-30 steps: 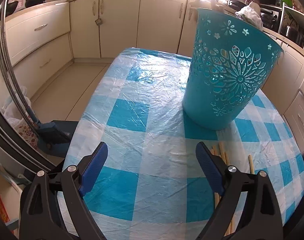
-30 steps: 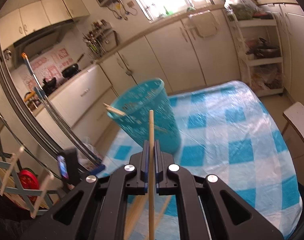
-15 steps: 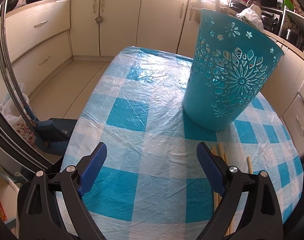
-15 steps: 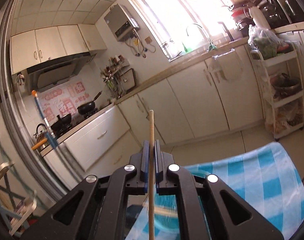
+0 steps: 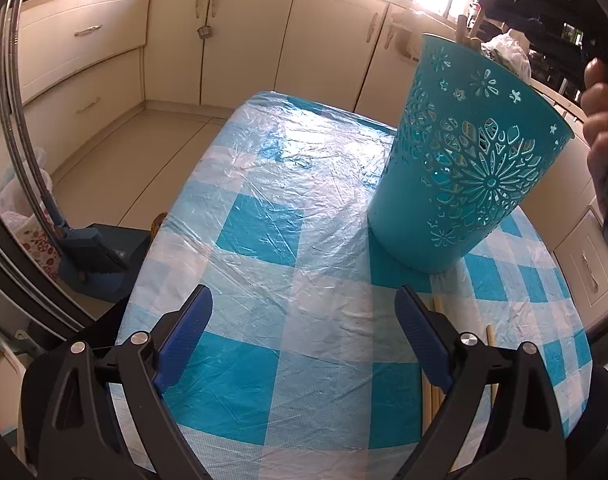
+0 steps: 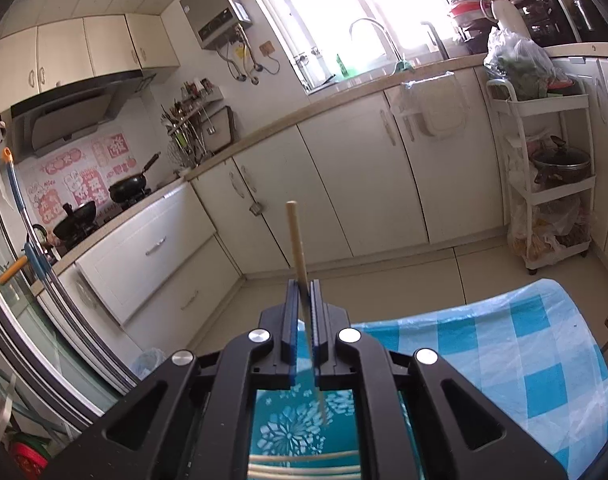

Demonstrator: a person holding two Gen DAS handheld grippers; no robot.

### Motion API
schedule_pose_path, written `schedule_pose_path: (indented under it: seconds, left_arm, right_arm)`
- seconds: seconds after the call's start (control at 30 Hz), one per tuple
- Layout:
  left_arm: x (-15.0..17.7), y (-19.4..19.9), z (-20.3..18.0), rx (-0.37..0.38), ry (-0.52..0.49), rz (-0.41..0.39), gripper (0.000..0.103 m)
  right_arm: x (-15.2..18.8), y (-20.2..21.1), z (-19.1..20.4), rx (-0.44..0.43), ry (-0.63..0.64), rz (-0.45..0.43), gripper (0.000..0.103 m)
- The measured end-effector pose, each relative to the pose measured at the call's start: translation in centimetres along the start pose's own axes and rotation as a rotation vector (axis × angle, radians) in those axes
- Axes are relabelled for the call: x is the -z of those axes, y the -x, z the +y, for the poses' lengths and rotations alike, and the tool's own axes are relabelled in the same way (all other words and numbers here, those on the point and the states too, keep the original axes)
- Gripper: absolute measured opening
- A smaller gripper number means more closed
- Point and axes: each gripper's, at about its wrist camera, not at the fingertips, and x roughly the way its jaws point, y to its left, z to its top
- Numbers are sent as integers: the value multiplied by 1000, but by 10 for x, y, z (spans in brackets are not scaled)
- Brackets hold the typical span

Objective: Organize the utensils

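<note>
A teal cut-out plastic bin [image 5: 467, 168] stands on the blue-and-white checked tablecloth [image 5: 264, 220], far right of centre in the left wrist view. My left gripper [image 5: 304, 340] is open and empty, low over the cloth in front of the bin. Several wooden chopsticks [image 5: 435, 308] lie on the cloth by its right finger. My right gripper [image 6: 304, 304] is shut on a single wooden chopstick [image 6: 298, 248], held above the bin, whose teal wall [image 6: 296, 428] shows below the fingers. More chopsticks [image 6: 304, 466] lie across the bottom of that view.
Cream kitchen cabinets [image 5: 232, 40] and tiled floor lie beyond the table. A blue dustpan and brush [image 5: 92, 256] stand left of the table. A white shelf trolley [image 6: 551, 168] stands at the right wall. The person's hand [image 5: 603, 128] shows right of the bin.
My right gripper has tilted back down over the bin and the chopstick now leans in its jaws. My left gripper has stayed open, drifting slightly back from the bin.
</note>
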Motion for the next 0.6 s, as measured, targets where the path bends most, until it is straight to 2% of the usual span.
schedule_pose_path:
  seconds: [0.17,0.27,0.43,0.53,0.6]
  left_arm:
    - [0,1,2,-2,6,-1,89]
    - [0,2,4,-3,14,-6,89]
    - [0,3,5,-7,24,-14,89]
    - [0,4,7,-7,33,-18,89]
    - [0,4,8,-6,38,-19,89]
  right_arm:
    - [8,9,6,-1,52,35,8]
    - [9,32,3,6,56,8,14]
    - [26,84,-3,40,52,-39,16]
    - [62,106,-9,94,52,24,16]
    - [98,108,-17,142,53,123,16]
